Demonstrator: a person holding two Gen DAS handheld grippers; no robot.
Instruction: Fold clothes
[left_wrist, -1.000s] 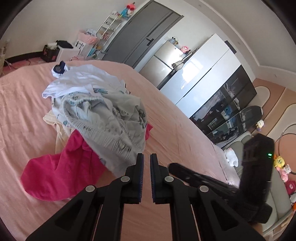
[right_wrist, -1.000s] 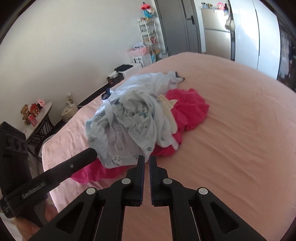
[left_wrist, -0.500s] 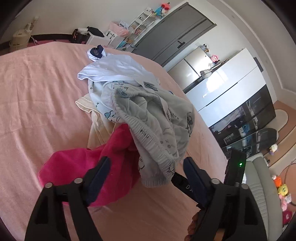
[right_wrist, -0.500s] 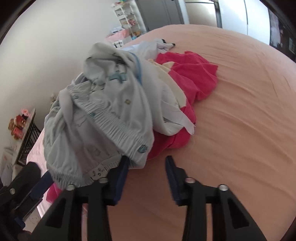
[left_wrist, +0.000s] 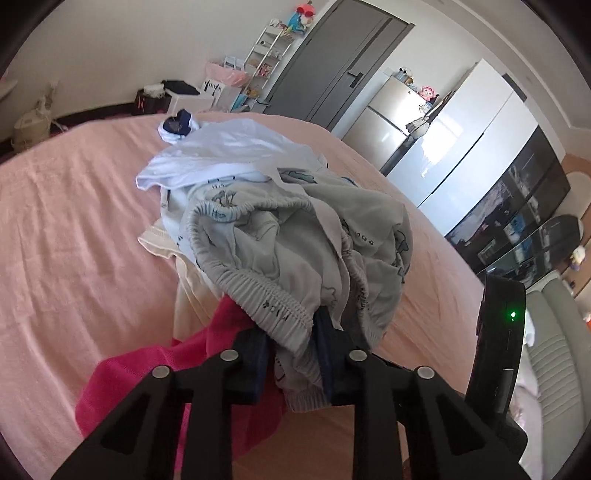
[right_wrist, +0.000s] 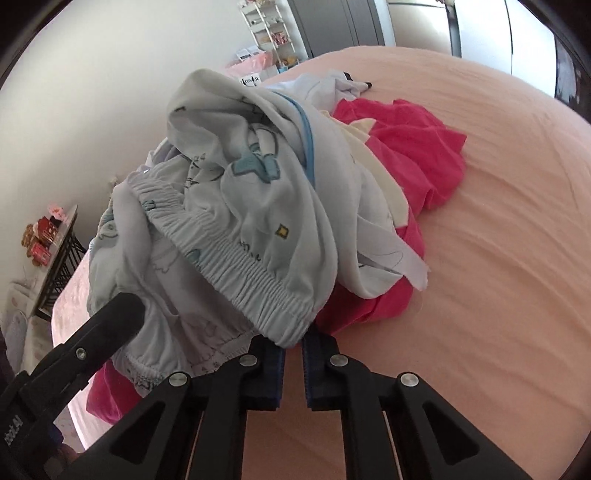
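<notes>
**Both grippers at the waistband of the pale printed pants**

We see a heap of clothes on a pink bed. Under and beside the pale grey printed pants lie a magenta garment, a cream piece and a white shirt with a dark blue collar end at the far side. The pants sit on top of the heap, and part of their cloth drapes over the magenta garment, which spreads out beneath our tools. Beyond the bed stand a grey door, a white shelf rack, a silver fridge and dark glass cabinets; a small side table with toys stands by the wall.

Our left gripper has its blue pads pressed on a bunch of the pants' ribbed waistband, with cloth filling the gap between them. Our right gripper stands nearly closed, a narrow slit showing between the pads; the waistband's edge hangs right at their tips, and we cannot tell whether it is pinched there.
</notes>
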